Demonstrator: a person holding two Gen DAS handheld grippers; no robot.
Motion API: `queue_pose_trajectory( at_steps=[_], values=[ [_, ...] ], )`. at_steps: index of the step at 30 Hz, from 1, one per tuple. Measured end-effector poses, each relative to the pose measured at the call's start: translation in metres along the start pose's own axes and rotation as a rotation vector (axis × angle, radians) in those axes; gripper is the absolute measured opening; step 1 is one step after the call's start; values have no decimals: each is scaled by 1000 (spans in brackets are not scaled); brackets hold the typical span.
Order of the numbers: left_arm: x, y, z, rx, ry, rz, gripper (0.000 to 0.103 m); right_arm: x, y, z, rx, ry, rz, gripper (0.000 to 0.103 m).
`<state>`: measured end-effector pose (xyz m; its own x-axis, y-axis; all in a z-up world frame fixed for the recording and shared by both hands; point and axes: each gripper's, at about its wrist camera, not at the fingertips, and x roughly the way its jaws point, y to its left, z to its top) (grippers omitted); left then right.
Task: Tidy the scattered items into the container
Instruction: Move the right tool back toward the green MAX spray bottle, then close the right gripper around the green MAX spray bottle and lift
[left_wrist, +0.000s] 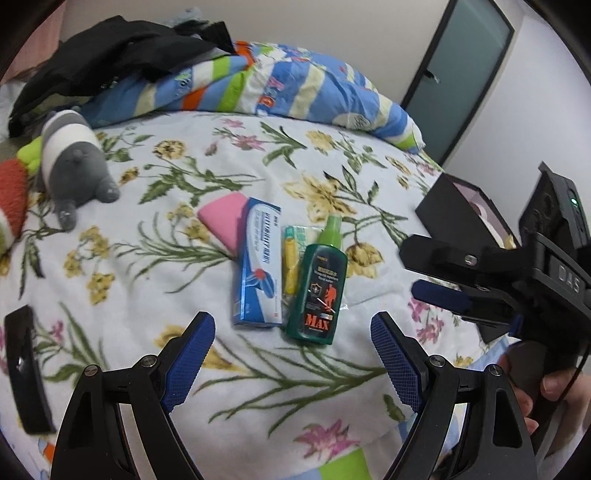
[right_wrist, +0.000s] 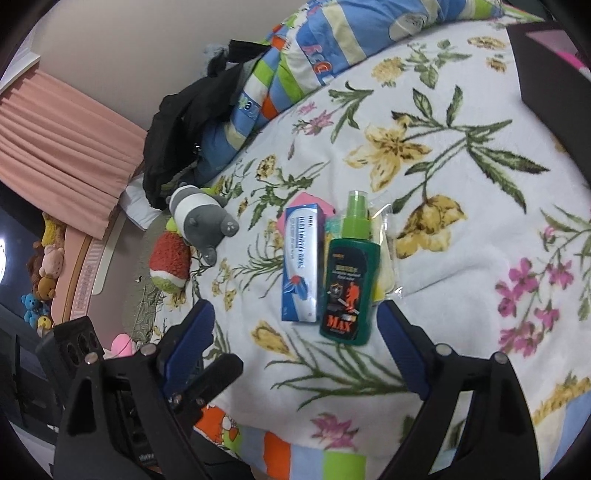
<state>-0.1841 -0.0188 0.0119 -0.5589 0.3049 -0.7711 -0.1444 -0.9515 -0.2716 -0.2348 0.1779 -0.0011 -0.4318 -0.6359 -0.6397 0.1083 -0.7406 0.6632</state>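
On the floral blanket (left_wrist: 155, 280), green bottle (left_wrist: 317, 291), blue box (left_wrist: 258, 266); both grippers agape

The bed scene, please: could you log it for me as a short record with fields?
surface: floral blanket
items: green spray bottle, blue box, pink pad, clear packet, grouped together
container: black box, open, at right
left gripper: open, empty, short of the items
right gripper: open, empty
bystander: grey plush toy

On the blanket (left_wrist: 155, 280) the box (left_wrist: 258, 264) lies just left of the bottle (left_wrist: 319, 284), sachets (left_wrist: 291, 254) between them.
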Motion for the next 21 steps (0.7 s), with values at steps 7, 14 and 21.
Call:
queue_pose_trajectory(
  at_steps=[7, 14, 21],
  values=[
    [36, -6, 4, 44, 36, -44, 87, 29, -23, 12, 35, 36, 24, 78],
    [70, -6, 8, 37, 78, -80, 87, 52, -41, 24, 63, 65, 31, 73],
    [90, -2, 9, 30, 87, -119, 87, 74, -50, 26, 63, 109, 53, 63]
  ],
)
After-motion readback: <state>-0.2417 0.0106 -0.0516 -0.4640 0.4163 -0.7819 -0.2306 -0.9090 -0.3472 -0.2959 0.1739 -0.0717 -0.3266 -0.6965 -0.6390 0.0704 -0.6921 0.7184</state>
